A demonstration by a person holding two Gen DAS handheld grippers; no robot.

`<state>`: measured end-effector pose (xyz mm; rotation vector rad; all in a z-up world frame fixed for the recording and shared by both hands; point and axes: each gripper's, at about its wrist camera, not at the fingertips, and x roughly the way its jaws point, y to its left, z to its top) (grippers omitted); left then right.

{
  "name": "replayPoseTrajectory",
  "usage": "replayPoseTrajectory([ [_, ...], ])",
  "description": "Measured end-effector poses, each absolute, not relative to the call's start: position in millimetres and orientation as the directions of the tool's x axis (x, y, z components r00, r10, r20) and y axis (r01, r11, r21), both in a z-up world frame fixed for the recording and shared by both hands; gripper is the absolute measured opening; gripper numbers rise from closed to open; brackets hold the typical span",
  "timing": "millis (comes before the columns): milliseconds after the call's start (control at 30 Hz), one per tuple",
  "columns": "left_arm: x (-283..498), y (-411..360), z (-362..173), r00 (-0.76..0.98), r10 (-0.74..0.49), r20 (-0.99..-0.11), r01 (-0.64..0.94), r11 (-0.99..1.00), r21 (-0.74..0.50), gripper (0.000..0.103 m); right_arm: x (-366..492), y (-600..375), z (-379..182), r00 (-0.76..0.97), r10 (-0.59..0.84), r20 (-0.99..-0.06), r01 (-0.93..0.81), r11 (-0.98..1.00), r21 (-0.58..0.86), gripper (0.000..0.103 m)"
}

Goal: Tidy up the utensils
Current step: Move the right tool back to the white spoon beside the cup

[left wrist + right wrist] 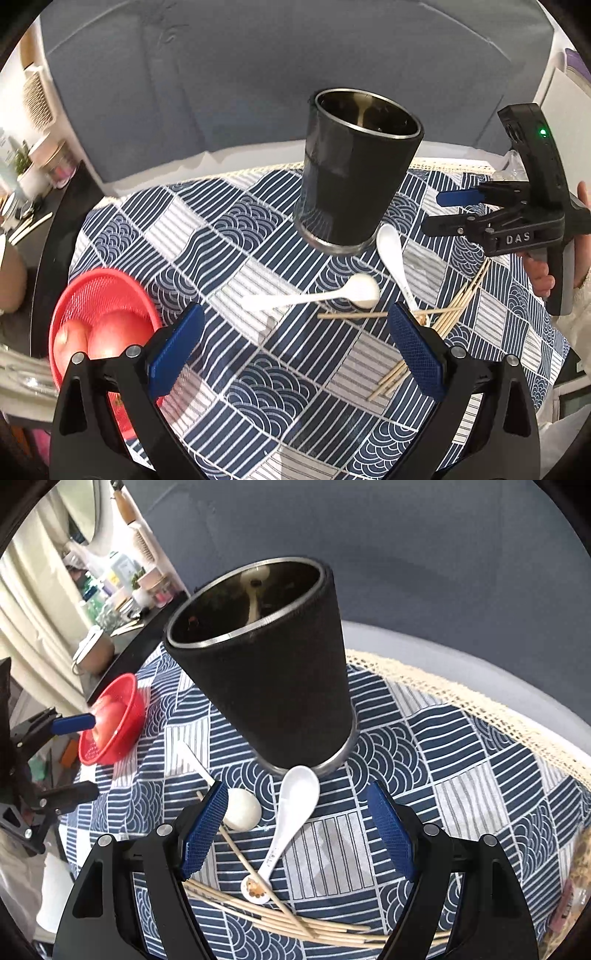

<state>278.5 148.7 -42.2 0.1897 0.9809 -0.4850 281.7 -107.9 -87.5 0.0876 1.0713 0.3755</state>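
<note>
A black utensil cup [351,177] [273,675] stands upright on the blue patterned tablecloth [280,369]. Two white ceramic spoons lie in front of it: one [321,293] [240,806] lies crosswise, the other [395,258] [291,816] points its bowl at the cup. Several wooden chopsticks [436,332] [280,919] lie scattered beside them. My left gripper [295,350] is open and empty, just short of the crosswise spoon. My right gripper [297,830] is open and empty, straddling the second spoon; it also shows in the left wrist view [447,210].
A red mesh basket [99,317] [118,720] holding red fruit sits at the table's left edge. A lace-edged cloth border [480,705] runs along the far table edge. A grey wall stands behind. A cluttered shelf [110,587] is at far left.
</note>
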Motion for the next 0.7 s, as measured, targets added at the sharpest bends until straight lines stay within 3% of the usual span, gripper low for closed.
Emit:
replayPoseTrajectory([
  [167,272.0,149.1,-50.2,0.456,-0.283,-0.844,0.441,0.896,-0.063,0.097,288.9,-108.9,-103.9,0.383,0.362,-0.850,-0.274,0.923,0.269,0.072],
  [467,258.0,137.8,-65.5,0.436,-0.285,-0.854,0.380,0.918,-0.112,0.097,304.7,-114.5,-128.5,0.367,0.396,-0.842,-0.265,0.912,0.314,0.057],
  [567,254.1,128.5,-71.5,0.419,-0.286,-0.862,0.374,0.919,-0.123,0.097,309.4,-111.5,-139.8,0.339,0.403,-0.850,-0.264,0.908,0.325,0.036],
  [633,250.9,121.0,-75.4,0.407,-0.279,-0.870,0.386,0.916,-0.114,0.097,309.4,-109.0,-145.8,0.329,0.408,-0.852,-0.265,0.905,0.331,0.007],
  [700,249.0,113.1,-80.0,0.394,-0.272,-0.878,0.398,0.912,-0.104,0.097,304.8,-106.7,-146.4,0.342,0.408,-0.847,-0.271,0.905,0.327,0.004],
])
